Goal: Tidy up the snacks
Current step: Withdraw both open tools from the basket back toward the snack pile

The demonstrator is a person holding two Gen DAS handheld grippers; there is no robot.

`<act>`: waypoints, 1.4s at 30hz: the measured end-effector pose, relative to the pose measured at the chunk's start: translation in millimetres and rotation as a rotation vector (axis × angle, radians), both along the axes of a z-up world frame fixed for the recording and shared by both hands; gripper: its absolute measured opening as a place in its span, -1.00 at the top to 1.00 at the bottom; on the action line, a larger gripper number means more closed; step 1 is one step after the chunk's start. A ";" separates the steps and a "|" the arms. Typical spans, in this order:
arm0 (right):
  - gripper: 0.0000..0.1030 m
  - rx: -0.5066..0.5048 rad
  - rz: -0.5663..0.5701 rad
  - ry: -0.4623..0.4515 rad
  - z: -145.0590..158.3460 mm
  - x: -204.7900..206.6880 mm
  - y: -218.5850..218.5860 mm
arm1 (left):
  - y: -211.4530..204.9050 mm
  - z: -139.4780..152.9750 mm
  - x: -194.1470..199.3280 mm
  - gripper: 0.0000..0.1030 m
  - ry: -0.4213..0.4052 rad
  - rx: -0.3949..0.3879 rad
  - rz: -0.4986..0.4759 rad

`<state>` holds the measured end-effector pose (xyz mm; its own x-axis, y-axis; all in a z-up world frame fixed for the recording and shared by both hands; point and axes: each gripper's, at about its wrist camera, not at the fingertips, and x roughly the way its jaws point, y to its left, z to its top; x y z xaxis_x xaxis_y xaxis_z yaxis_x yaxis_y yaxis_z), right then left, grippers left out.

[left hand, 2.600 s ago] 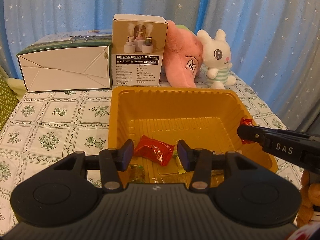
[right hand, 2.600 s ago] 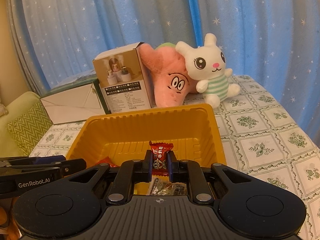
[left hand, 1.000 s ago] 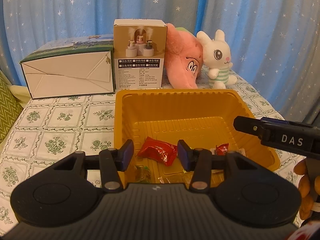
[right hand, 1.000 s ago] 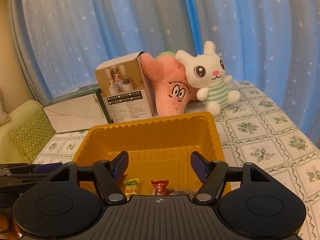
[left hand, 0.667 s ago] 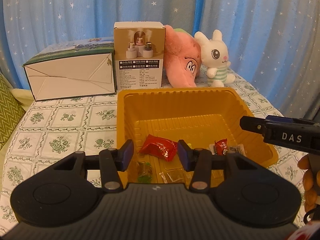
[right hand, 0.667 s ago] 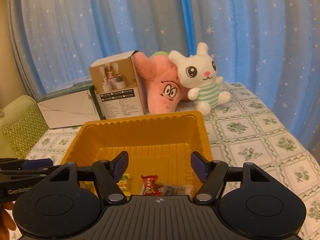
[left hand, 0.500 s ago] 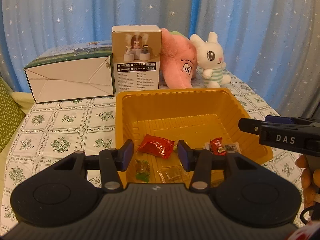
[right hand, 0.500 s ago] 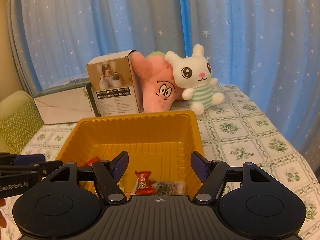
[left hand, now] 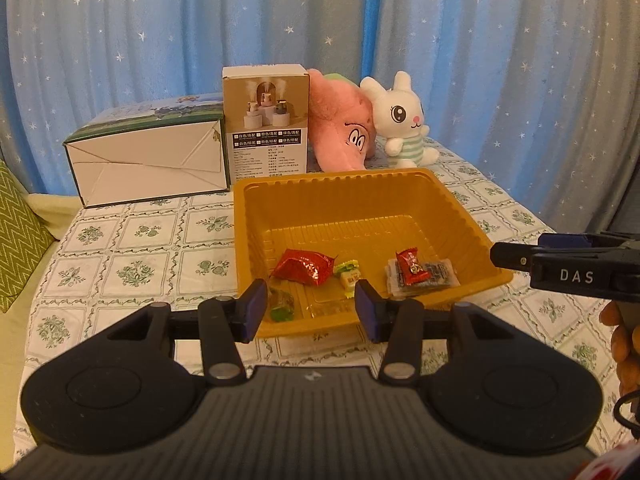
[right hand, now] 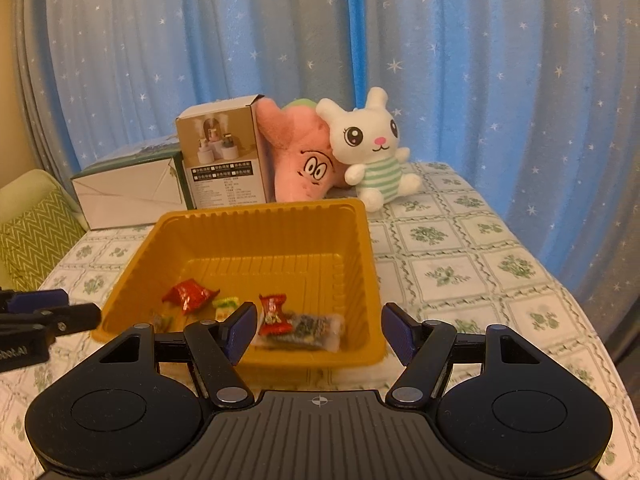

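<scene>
Wrapped snacks, including a red foil packet (left hand: 304, 266), lie gathered in the ribbed yellow plastic tray (left hand: 360, 196). Left gripper (left hand: 308, 306) and right gripper (right hand: 318, 330) hover before it, jaws apart, empty.

Right gripper (left hand: 496, 254): only one finger enters the left wrist view, body cut by the right edge; a hand (left hand: 624, 344) is partly cropped there. Green cushion (left hand: 20, 236): cut by the left edge. Printed text on the upright box (left hand: 266, 156): too small to read. Clear wrapper (left hand: 320, 308): contents indistinct.
</scene>
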<state>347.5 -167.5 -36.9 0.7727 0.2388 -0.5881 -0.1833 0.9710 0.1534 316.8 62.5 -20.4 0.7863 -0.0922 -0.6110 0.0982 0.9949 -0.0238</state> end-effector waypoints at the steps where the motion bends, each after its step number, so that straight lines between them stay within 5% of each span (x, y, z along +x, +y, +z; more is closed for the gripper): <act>1: -0.33 -0.005 0.001 -0.002 0.3 -5.1 -1.2 | 0.6 0.7 -7.0 0.15 -0.002 0.002 -0.001; 20: -0.33 0.009 0.080 0.044 -28.4 -138.0 -26.6 | -2.1 -33.4 -139.6 0.14 0.053 0.017 -0.069; 26: -0.34 0.000 0.123 0.069 -37.5 -172.8 -23.0 | 1.6 -46.7 -169.9 -0.10 0.073 0.017 -0.089; 42: -0.33 -0.090 0.291 0.072 -56.0 -203.4 13.3 | -7.1 -76.2 -174.6 -0.14 0.175 0.008 -0.017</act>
<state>144.1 -154.2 -92.9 0.6349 0.3884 -0.6678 -0.4475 0.8895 0.0919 142.2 55.4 -96.6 0.6660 -0.0998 -0.7393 0.1105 0.9933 -0.0345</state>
